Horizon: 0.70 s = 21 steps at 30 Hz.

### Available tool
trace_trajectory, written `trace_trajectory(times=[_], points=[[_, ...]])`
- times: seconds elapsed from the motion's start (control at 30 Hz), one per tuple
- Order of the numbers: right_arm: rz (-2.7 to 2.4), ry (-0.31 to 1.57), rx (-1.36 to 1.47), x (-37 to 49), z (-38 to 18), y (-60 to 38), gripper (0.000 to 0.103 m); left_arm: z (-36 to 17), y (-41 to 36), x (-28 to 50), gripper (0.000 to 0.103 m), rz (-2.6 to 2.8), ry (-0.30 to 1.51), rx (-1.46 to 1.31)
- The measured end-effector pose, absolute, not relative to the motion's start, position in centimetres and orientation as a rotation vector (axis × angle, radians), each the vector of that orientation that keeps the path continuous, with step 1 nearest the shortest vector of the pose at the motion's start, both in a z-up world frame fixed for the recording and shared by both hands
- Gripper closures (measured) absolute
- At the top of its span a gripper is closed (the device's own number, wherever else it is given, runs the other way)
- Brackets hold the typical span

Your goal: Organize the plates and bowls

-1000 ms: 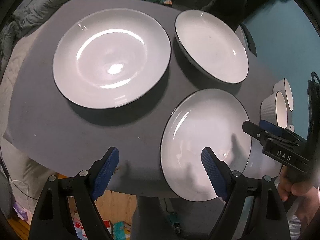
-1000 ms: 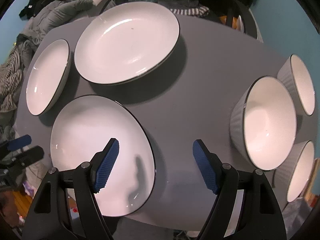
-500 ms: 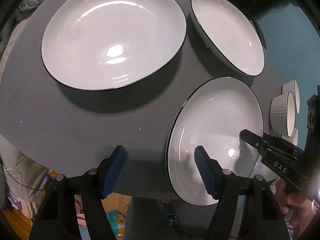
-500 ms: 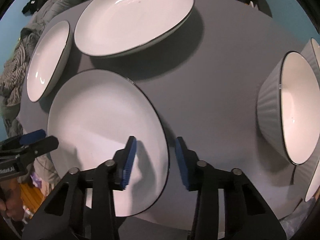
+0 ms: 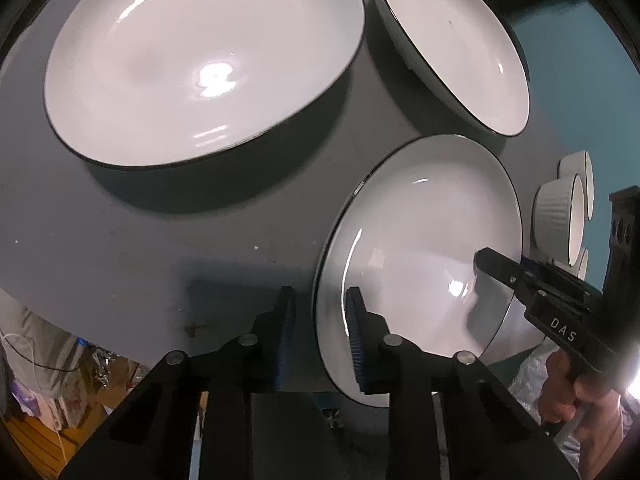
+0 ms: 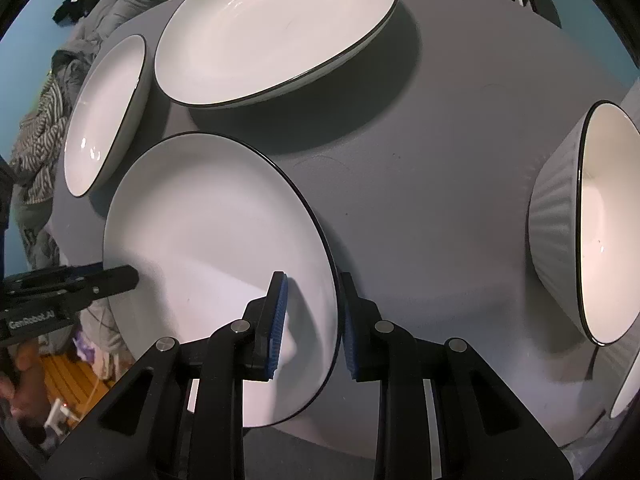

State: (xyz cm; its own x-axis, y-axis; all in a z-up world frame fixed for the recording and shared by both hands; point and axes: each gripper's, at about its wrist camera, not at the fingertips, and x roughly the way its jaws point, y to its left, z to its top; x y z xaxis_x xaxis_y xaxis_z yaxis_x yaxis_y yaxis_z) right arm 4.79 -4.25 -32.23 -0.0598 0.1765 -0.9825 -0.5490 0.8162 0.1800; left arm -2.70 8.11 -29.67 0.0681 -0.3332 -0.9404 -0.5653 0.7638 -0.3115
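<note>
A white plate with a black rim [image 5: 420,240] [image 6: 208,220] lies at the near edge of the grey table [image 5: 120,240] [image 6: 440,200]. My left gripper [image 5: 320,340] straddles its left rim. Its jaws are closing, one pad over the plate's inside, and a small gap shows at the outer pad. My right gripper [image 6: 314,320] straddles the opposite rim. Its jaws are also closing, and its pads sit against the rim. Each gripper also shows in the other's view: the right gripper [image 5: 504,268] and the left gripper [image 6: 116,272].
A large white plate [image 5: 200,60] [image 6: 272,28] and a deeper plate [image 5: 452,48] [image 6: 104,112] lie farther back. Ribbed white bowls [image 5: 560,216] [image 6: 600,232] stand to the right. Clothes are piled beyond the table, and the floor shows past its near edge.
Both grippers sank toward the near plate and narrowed from wide open to a small gap around its opposite rims. The plates and bowls have kept their places.
</note>
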Motion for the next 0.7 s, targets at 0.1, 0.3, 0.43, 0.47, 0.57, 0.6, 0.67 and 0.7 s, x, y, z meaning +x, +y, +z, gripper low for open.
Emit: trace_trajectory(times=[0.1,0.3,0.43,0.47,0.57,0.6,0.67,0.7], points=[[0.619,1.536,-0.327,5.2,-32.3,-3.4,0.08,-29.9,8.5,-2.6,0.085,0.184,1.554,-0.765],[0.635,1.57,-0.304,6.4,-32.8,-2.6,0.084,-29.9,9.2,-2.5,0.087,0.182,1.568,-0.754],[0.643,1.6,-0.286,7.7,-32.7,-2.6,0.085,-30.9,7.4,-1.6,0.089,0.183,1.564,-0.779],[0.646,1.608,-0.284,7.9,-32.7,-2.6,0.085,-31.1,7.2,-1.3,0.089,0.184,1.562,-0.789],[0.654,1.637,-0.271,8.2,-33.6,-2.9,0.086,-31.2,7.6,-1.4,0.089,0.179,1.563,-0.795],[0.657,1.652,-0.262,8.5,-33.5,-3.2,0.087,-31.4,7.1,-0.9,0.089,0.177,1.564,-0.788],[0.663,1.667,-0.256,8.9,-33.7,-3.3,0.088,-31.4,7.1,-0.8,0.089,0.172,1.567,-0.778],[0.667,1.673,-0.255,9.3,-33.6,-3.3,0.088,-31.4,7.2,-0.7,0.089,0.172,1.568,-0.778]])
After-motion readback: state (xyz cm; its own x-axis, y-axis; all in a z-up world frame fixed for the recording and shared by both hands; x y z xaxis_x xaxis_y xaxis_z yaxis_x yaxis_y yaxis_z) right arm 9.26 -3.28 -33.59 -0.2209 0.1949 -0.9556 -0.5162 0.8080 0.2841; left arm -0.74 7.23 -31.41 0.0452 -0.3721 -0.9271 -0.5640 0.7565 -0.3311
